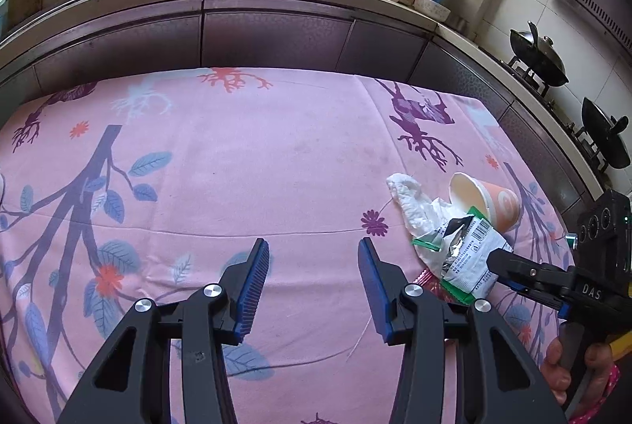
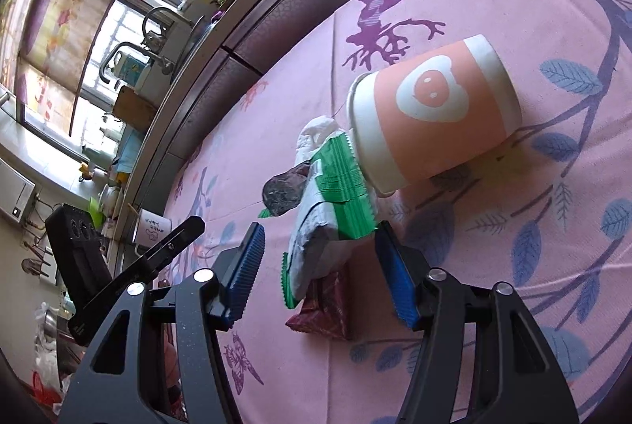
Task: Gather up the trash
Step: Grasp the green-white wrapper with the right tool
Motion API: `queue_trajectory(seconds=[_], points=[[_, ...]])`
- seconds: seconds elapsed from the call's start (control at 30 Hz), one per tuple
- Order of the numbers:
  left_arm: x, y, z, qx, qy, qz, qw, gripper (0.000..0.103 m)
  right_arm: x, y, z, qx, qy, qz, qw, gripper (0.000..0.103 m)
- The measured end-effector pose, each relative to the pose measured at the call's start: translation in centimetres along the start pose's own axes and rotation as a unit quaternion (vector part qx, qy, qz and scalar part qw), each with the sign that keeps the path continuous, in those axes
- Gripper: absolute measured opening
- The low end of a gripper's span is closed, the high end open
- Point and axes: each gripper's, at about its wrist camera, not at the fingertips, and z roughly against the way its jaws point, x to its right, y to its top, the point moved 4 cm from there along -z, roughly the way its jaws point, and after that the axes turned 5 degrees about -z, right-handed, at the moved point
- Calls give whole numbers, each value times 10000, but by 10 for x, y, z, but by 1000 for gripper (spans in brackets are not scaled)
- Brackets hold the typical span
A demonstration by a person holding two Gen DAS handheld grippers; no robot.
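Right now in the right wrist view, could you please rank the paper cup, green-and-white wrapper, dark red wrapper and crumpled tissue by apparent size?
1. paper cup
2. green-and-white wrapper
3. dark red wrapper and crumpled tissue: alike, both partly hidden, so unranked.

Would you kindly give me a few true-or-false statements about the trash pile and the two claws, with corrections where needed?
1. The paper cup stands upright. False: it lies on its side on the pink cloth.
2. The right claw is open, its fingers on either side of the green-and-white wrapper. True.
3. The left claw grips the crumpled tissue. False: it is open and holds nothing.
4. A dark red packet lies partly under the green-and-white wrapper. True.
5. The trash lies to the left of the left claw. False: it lies to its right.
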Motion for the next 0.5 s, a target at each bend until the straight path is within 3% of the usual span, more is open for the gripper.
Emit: queue_trajectory(seconds=[0.07,0.13,0.5], points=[[2,0,-2,-18,-18,-7,10000,47,0,-2,3,14,15,82,10000,19],[3,0,-5,-45,-41,-14,10000,47,3,-6,8,70,88,65,9999,10],[16,-3,-17,-179,-37,-149,9997,47,2,-31,50,712,-70,643,9954,8]])
